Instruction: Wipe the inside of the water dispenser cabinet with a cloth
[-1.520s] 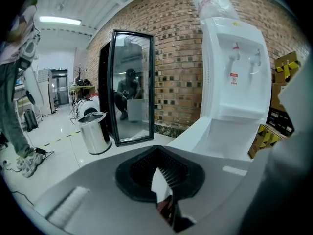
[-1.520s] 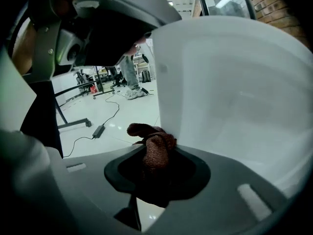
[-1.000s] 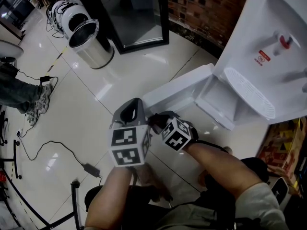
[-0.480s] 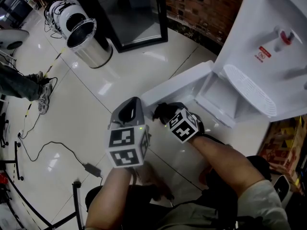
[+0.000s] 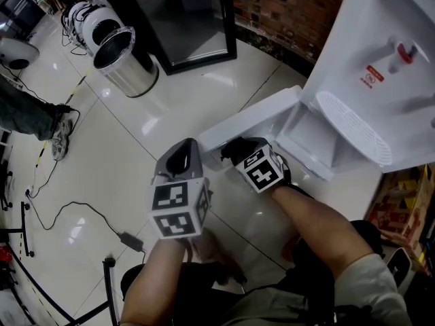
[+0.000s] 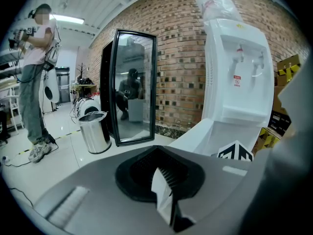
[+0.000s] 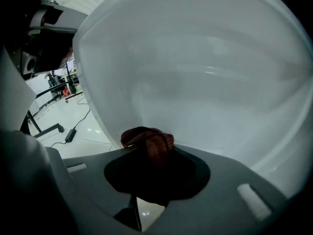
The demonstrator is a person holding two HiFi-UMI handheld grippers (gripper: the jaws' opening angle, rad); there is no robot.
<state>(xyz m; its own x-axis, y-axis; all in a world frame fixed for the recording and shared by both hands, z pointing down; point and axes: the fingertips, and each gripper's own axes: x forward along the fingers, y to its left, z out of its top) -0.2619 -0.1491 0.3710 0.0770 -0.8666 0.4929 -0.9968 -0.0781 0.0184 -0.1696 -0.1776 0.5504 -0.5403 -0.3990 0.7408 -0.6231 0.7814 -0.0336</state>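
head view: bin (image 5: 128, 73) beside mirror (image 5: 194, 19).

Head view: cut off at 12 and 3 o'clock, water dispenser (image 5: 367, 60); print on red label (image 5: 375, 77) too small to read. Hidden beneath right gripper (image 5: 234, 148): cloth, and part of cabinet (image 5: 309, 131) interior.

Right gripper view: only a bunched end of cloth (image 7: 149, 141) visible, rest buried between jaws.

Head view, 9 o'clock: person (image 5: 27, 117) cut off, legs only.
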